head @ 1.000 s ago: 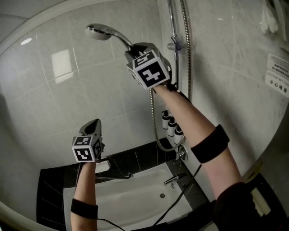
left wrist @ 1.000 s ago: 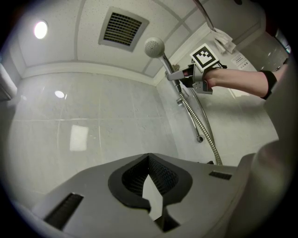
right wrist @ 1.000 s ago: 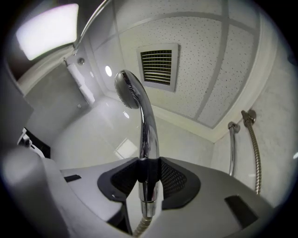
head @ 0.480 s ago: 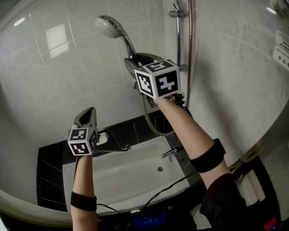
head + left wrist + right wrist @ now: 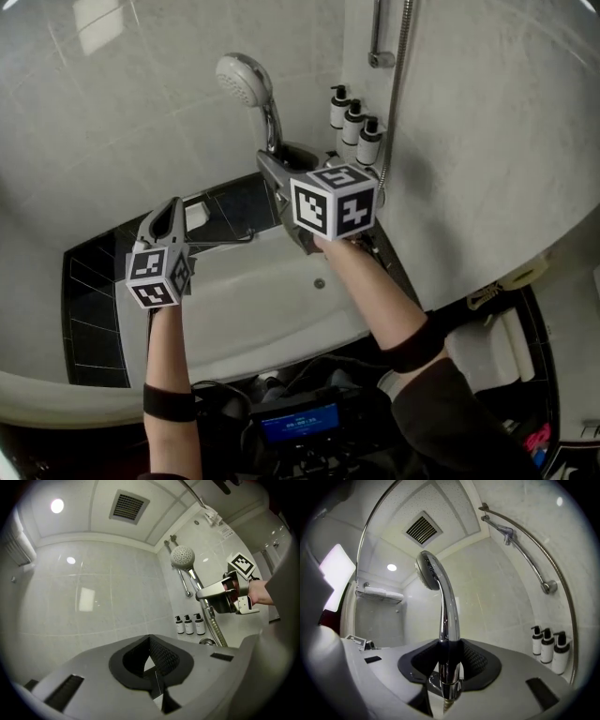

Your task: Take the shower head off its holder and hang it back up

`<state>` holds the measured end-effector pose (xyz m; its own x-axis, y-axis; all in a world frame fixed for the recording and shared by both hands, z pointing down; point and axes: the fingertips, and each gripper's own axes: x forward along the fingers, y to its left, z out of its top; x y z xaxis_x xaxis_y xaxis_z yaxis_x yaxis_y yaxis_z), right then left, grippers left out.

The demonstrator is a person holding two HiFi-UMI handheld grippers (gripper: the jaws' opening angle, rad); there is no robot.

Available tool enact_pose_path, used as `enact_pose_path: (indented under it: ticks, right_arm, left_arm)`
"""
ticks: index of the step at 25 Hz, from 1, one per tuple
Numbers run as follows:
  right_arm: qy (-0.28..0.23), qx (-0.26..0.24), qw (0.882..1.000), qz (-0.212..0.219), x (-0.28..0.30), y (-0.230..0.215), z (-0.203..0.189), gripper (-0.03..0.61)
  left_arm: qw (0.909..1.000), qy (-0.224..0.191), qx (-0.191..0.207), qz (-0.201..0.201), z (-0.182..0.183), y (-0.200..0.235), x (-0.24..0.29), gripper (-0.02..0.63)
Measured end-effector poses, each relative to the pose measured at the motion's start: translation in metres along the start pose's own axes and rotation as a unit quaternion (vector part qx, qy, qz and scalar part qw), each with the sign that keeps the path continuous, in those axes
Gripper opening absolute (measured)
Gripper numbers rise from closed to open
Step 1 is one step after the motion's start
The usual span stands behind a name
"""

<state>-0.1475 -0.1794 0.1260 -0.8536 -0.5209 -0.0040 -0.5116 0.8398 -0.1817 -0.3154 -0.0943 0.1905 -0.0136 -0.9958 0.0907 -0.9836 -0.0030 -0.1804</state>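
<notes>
Filling the lower middle of the head view, the white bathtub lies beneath both grippers. At one o'clock a chrome wall rail runs up the tiles, with the hose hanging just beside it. The right gripper, near centre, pinches the shower head by its handle. The spray face stands at eleven o'clock, apart from the rail. The left gripper, at nine o'clock, has its jaws pressed together on nothing. Three small bottles stand at twelve o'clock.
</notes>
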Motion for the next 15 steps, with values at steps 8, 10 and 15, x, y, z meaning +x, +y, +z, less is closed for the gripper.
enact_pose_path:
  ticks: [8, 10, 15]
  right_arm:
    - [0.113, 0.020, 0.993, -0.017, -0.024, -0.008, -0.155, 0.149]
    - [0.140, 0.015, 0.990, -0.022, -0.022, -0.014, -0.187, 0.147]
    - [0.215, -0.006, 0.976, -0.026, -0.012, -0.028, -0.272, 0.149]
  left_arm:
    - [0.9982, 0.054, -0.020, -0.014, -0.079, -0.033, -0.014, 0.004]
    - [0.9977, 0.063, -0.018, -0.017, -0.098, -0.041, -0.013, 0.004]
    - [0.9942, 0.099, -0.032, -0.027, -0.160, -0.059, -0.005, 0.004]
